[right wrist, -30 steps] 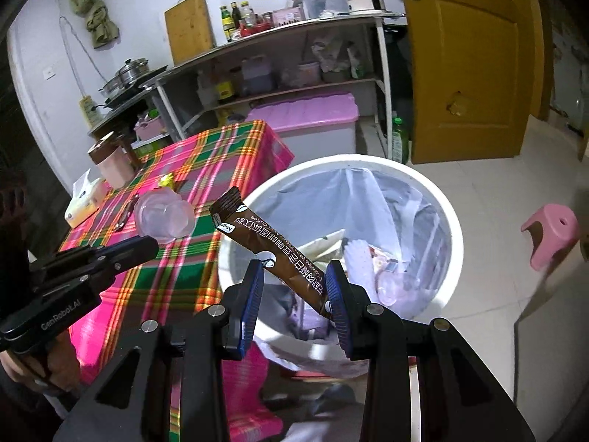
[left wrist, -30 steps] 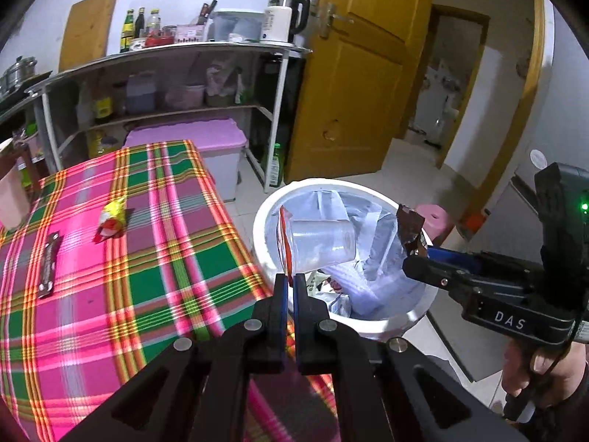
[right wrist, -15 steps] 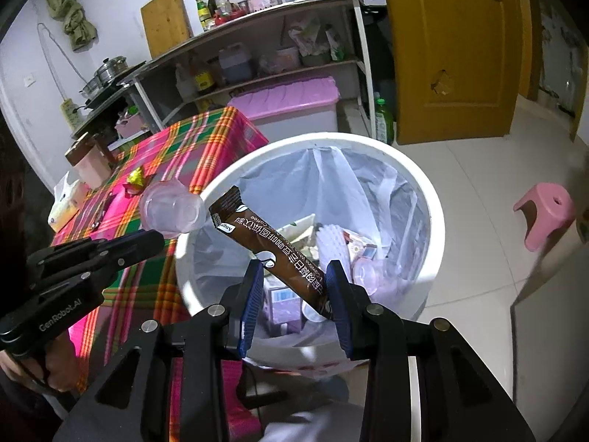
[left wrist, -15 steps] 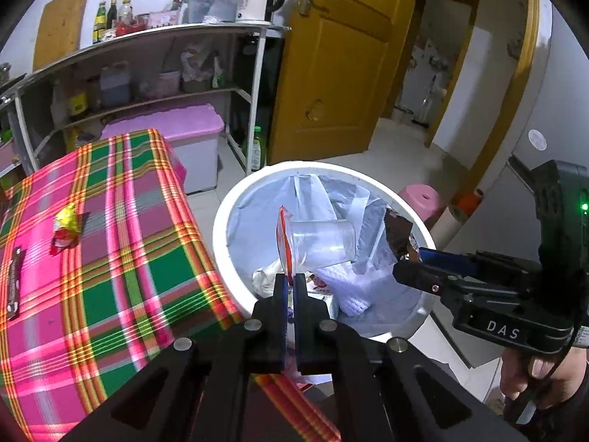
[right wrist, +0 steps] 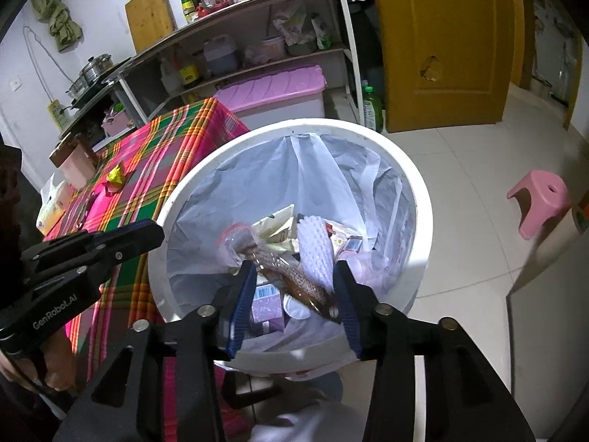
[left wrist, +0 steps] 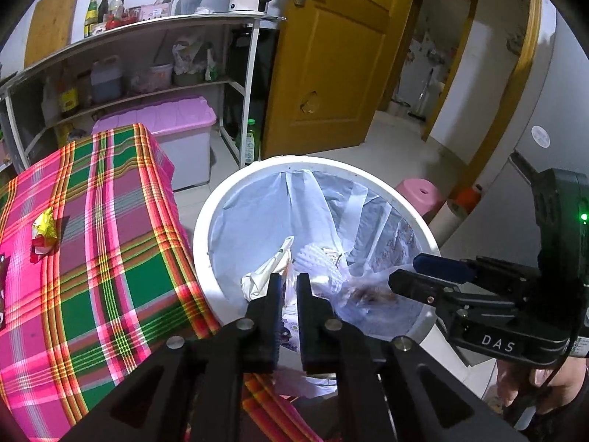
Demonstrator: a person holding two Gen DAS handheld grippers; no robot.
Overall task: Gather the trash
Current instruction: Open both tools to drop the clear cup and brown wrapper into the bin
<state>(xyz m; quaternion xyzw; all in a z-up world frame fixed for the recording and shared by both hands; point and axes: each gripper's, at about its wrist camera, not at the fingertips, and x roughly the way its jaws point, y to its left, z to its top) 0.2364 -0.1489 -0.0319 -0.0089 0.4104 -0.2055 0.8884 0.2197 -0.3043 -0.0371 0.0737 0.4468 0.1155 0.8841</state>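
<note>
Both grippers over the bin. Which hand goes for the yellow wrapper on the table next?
Left, probably. The left gripper is empty, hanging at the bin rim beside the tablecloth where the yellow wrapper lies; the right gripper sits on the far side.

One white bin [right wrist: 419,199] is sitting at centre; one pink stool [right wrist: 539,199] is standing at three o'clock; one yellow wrapper [left wrist: 44,230] is lying at nine o'clock; two grippers are showing.

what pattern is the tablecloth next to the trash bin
The tablecloth is a pink and green plaid with yellow and orange stripes, clearest in the left wrist view.
</note>
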